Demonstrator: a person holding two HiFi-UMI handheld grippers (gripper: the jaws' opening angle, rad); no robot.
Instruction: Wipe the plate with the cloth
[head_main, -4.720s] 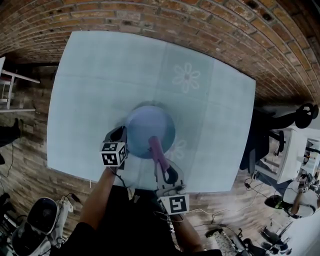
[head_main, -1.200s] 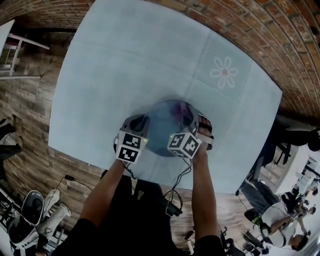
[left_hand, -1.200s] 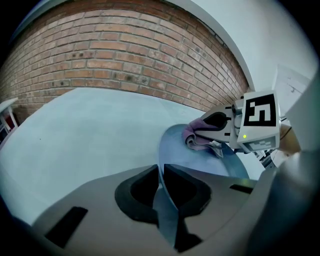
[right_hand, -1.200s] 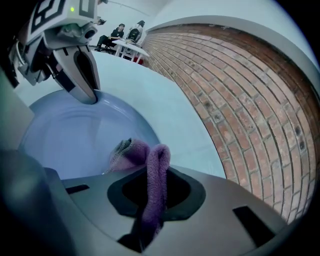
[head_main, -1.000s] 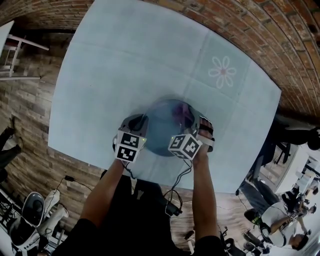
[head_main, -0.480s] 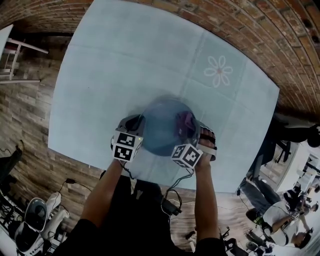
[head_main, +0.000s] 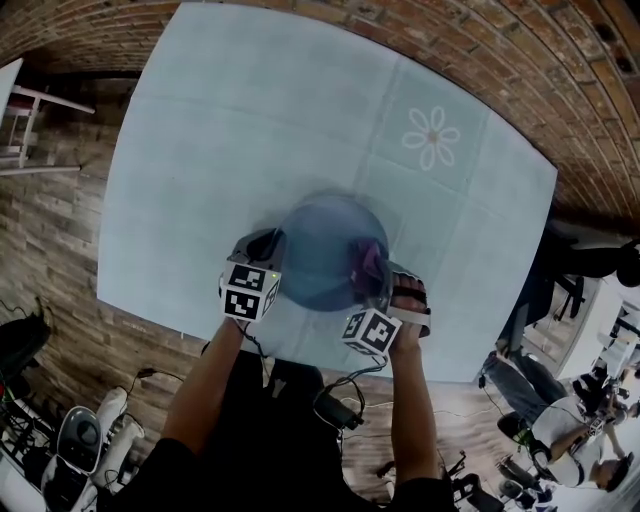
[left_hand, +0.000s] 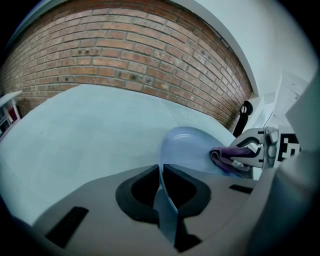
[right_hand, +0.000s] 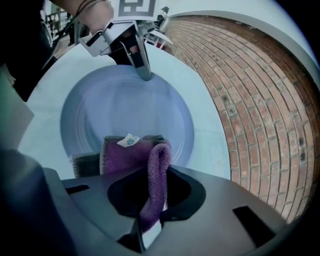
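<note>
A pale blue plate (head_main: 322, 252) is held tilted above the light blue table (head_main: 250, 120). My left gripper (head_main: 262, 248) is shut on the plate's left rim (left_hand: 165, 192), which runs edge-on between its jaws. My right gripper (head_main: 378, 280) is shut on a purple cloth (right_hand: 154, 185) and presses it against the plate's right side (head_main: 368, 258). In the right gripper view the cloth (right_hand: 131, 152) lies folded on the plate's inner face (right_hand: 120, 107), with a small white tag on top. The left gripper view shows the cloth (left_hand: 227, 157) against the plate (left_hand: 187, 152).
A white flower print (head_main: 432, 135) marks the table's far right part. Brick floor (head_main: 560, 90) surrounds the table. Cables and equipment (head_main: 80, 440) lie at the near left, and office furniture (head_main: 600, 330) stands at the right.
My right gripper has slid the cloth from the plate's upper right down its right side toward me. The left gripper still holds the plate's left rim in place.
</note>
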